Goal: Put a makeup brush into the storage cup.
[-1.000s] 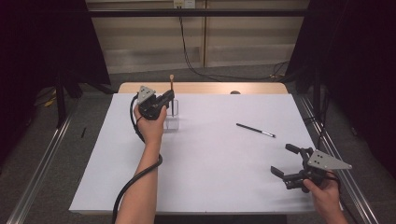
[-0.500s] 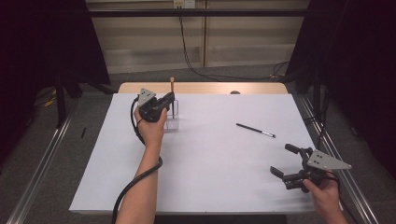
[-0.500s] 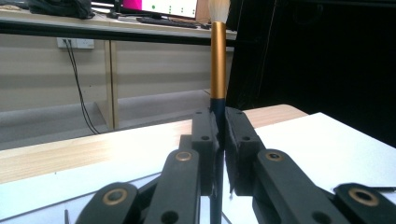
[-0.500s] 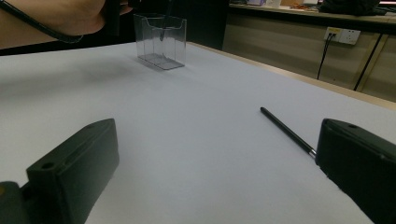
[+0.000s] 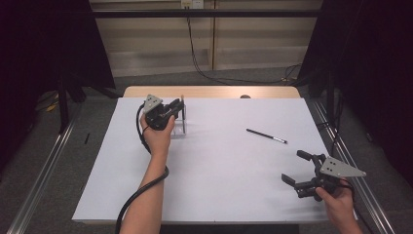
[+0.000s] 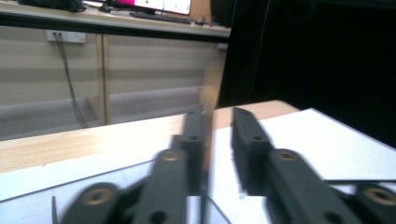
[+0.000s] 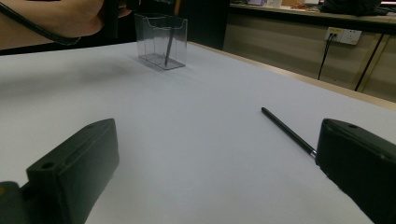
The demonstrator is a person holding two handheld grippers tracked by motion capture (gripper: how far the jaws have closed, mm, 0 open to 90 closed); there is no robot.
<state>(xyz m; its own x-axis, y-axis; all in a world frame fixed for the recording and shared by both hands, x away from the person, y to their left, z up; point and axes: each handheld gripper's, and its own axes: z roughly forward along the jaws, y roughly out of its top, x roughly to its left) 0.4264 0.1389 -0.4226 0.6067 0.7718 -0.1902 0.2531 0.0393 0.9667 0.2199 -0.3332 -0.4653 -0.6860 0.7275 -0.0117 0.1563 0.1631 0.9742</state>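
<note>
Pencil (image 6: pixel 208 105) stands in clear holder (image 5: pixel 179 122), left claw (image 5: pixel 176 106) just parting around it.

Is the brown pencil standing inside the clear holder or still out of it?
Inside. The brown pencil stands in the clear holder, tip at the bottom, between the left gripper's jaws, which have just been opening.

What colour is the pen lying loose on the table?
Black, with a silvery tip; the pen shows best in the high view.
</note>
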